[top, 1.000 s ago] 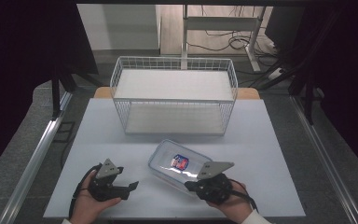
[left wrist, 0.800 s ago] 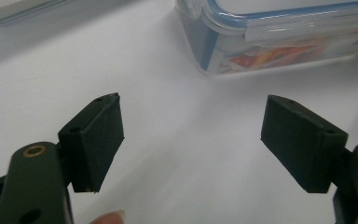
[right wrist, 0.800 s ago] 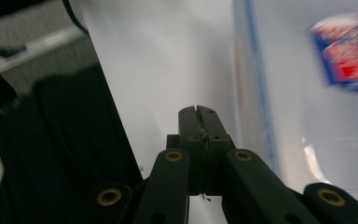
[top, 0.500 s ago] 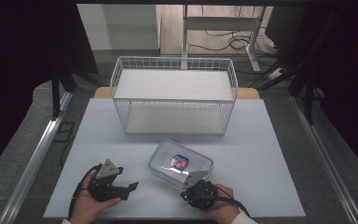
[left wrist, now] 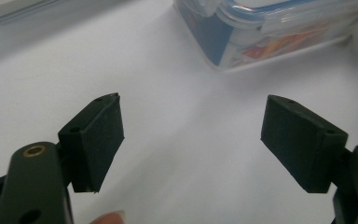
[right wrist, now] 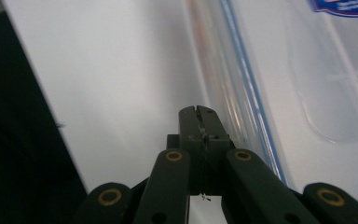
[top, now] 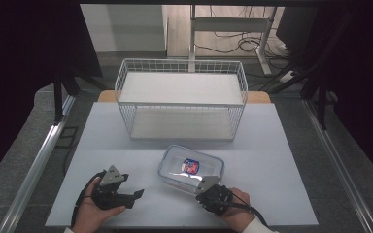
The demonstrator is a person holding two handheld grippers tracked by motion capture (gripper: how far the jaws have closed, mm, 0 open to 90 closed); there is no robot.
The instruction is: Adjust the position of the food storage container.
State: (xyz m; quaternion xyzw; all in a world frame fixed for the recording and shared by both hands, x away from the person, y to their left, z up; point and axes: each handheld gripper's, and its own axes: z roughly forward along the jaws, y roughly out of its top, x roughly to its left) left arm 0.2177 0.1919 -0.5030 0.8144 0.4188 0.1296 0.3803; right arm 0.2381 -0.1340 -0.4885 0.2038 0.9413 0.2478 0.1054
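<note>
Clear lidded food container (top: 191, 167) sits on white table (top: 281, 160), just in front of wire basket (top: 182, 104); right gripper (right wrist: 199, 112) jaws pressed together, nothing btwn them, tips at container's near edge, contact unclear; left gripper (left wrist: 191, 135) jaws spread wide, empty, pointing toward container, apart from it.

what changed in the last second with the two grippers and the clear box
The right gripper came down toward the table's near edge, its jaws shut with nothing between them, its tip now at the near edge of the clear plastic lidded box. Nothing was taken hold of or let go. The left gripper, jaws open, the box and the white wire basket stayed put.
</note>
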